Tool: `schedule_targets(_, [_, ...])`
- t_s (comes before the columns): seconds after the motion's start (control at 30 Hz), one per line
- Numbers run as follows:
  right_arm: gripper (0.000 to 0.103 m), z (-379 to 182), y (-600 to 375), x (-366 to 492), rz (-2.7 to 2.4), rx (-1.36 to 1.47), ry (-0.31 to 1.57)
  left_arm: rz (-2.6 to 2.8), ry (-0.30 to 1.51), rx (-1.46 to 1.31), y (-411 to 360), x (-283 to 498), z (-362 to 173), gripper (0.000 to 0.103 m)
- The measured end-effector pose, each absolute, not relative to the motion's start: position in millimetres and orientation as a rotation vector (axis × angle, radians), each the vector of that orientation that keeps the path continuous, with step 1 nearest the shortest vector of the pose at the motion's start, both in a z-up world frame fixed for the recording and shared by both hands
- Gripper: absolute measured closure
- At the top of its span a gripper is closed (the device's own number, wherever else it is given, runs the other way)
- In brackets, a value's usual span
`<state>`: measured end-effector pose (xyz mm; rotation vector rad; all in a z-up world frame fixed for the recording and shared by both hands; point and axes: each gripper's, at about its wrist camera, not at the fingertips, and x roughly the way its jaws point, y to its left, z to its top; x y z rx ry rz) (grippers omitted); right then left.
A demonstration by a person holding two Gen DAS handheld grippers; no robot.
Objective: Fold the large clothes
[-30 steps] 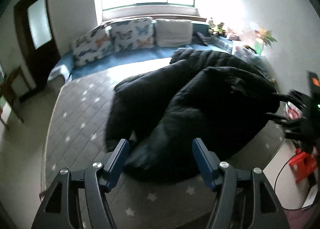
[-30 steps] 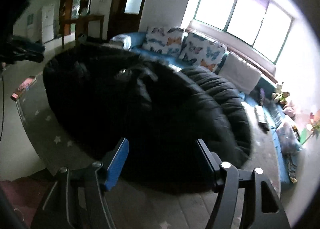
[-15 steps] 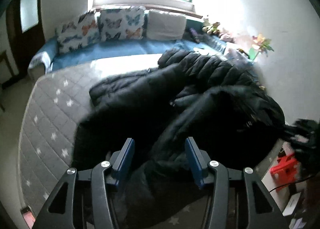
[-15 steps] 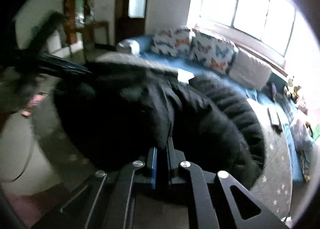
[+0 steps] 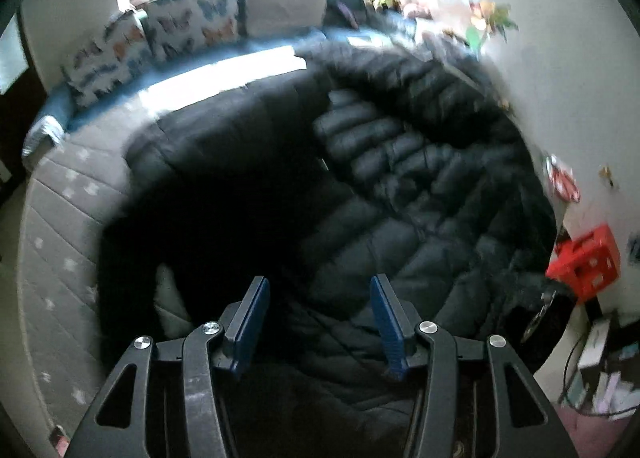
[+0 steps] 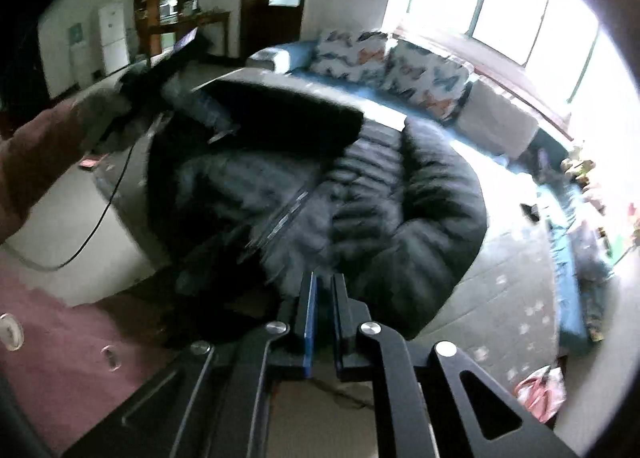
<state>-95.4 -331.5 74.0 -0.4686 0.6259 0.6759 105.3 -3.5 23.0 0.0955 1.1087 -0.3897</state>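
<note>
A big black puffer jacket (image 5: pixel 400 178) lies bunched on a grey star-patterned mat (image 5: pixel 60 238). My left gripper (image 5: pixel 316 298) points steeply down into its near edge. A thick padded fold fills the gap between the blue pads, and they hold it. In the right wrist view the jacket (image 6: pixel 380 198) spreads ahead. My right gripper (image 6: pixel 324 278) is shut, pads almost touching, pinching a thin edge of the jacket at its tips. The left gripper (image 6: pixel 176 70) shows blurred at upper left in a person's hand, by the jacket's raised far side.
A blue sofa with butterfly cushions (image 5: pixel 192 26) runs along the window wall. A red crate (image 5: pixel 584 262) and clutter sit by the right wall. A pink sleeve (image 6: pixel 36 162) and a black cable (image 6: pixel 108 198) cross the left of the right wrist view.
The right gripper went from open to shut on the jacket's edge and moved with it. The left gripper narrowed and sank into the jacket, which now fills its view.
</note>
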Motion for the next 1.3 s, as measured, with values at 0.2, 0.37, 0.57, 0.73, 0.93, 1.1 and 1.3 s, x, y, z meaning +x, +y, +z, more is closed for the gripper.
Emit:
schedule_targets(0.2, [0.078, 52.9, -314.0, -25.2, 0.705, -0.395, 0.672, -0.41, 1.219, 0.131, -20.4, 84.8, -38.1, 0.048])
schedule_targets(0.37, [0.077, -21.4, -292.9, 32.7, 0.721, -0.349, 0.862, -0.382, 1.263, 0.145, -16.0, 65.6, -68.6, 0.048])
schedule_targets(0.57, [0.076, -71.0, -284.7, 55.7, 0.749, -0.316, 0.998, -0.358, 1.098, 0.231, -14.6, 52.3, 3.5, 0.046])
schedule_targets(0.73, [0.068, -69.2, -279.8, 57.4, 0.773, -0.315, 1.014, -0.287, 0.916, 0.341, -16.5, 76.2, 69.8, 0.018])
schedule_targets(0.93, [0.064, -66.0, -274.9, 59.1, 0.77, -0.378, 0.992, -0.148, 0.949, 0.475, -16.2, 153.8, 67.3, 0.016])
schedule_targets(1.1, [0.064, -62.7, -278.7, 60.7, 0.775, -0.371, 1.004, -0.093, 1.066, 0.503, -4.8, 195.7, 22.6, 0.034])
schedule_targets(1.3, [0.064, -39.9, -275.6, 65.2, 0.781, -0.383, 0.983, 0.003, 0.997, 0.494, 17.7, 190.1, 0.7, 0.089])
